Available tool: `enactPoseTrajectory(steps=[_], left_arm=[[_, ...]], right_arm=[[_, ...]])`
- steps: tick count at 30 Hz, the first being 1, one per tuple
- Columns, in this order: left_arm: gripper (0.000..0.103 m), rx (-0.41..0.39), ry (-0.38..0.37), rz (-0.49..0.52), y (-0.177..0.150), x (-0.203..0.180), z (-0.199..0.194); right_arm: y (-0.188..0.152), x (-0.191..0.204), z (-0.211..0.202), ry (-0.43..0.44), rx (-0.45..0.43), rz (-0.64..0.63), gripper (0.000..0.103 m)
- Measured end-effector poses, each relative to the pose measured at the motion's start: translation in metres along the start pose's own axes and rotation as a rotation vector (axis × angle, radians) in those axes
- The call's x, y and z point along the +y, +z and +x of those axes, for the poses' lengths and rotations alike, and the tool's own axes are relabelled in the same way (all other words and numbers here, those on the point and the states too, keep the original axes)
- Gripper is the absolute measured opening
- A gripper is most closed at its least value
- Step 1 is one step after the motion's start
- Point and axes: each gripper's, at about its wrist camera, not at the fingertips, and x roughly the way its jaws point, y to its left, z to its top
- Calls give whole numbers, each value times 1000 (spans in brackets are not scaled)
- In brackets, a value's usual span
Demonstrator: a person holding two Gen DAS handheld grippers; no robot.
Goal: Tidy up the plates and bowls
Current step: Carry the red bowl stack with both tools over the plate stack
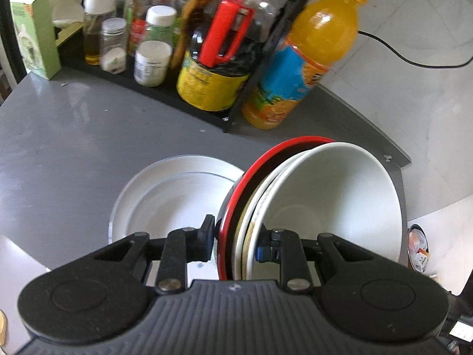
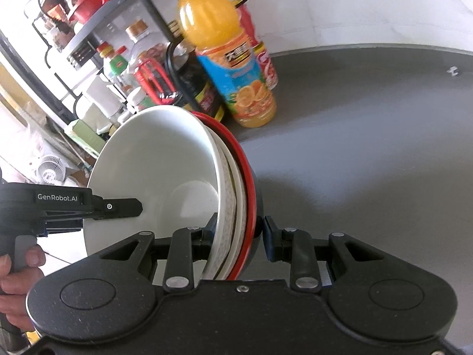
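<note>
My left gripper [image 1: 235, 241] and right gripper [image 2: 238, 233]: jaws of both clamped across the rims of one nested bowl stack [image 1: 325, 204], tipped on edge above the grey bench [image 1: 74, 136]. White plate [image 1: 165, 195] lies flat below-left. Orange juice bottle [image 1: 307, 56] stands behind.

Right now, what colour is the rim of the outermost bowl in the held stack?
Red, on a black outside: the outermost bowl shows it best in the right wrist view.

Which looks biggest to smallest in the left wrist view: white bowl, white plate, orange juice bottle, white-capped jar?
1. white bowl, though nearest the camera, so inflated
2. white plate and orange juice bottle: too close to rank
3. white-capped jar
</note>
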Motion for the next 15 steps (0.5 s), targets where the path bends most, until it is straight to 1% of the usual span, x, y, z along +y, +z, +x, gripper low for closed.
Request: enactPoseTrajectory(steps=[9, 15], left_arm=[[24, 32, 17, -18, 3, 35, 8], [24, 68, 25, 1, 6, 45, 17]], right_arm=[[-9, 23, 22, -6, 36, 1, 28], [-14, 29, 34, -11, 46, 28, 28]])
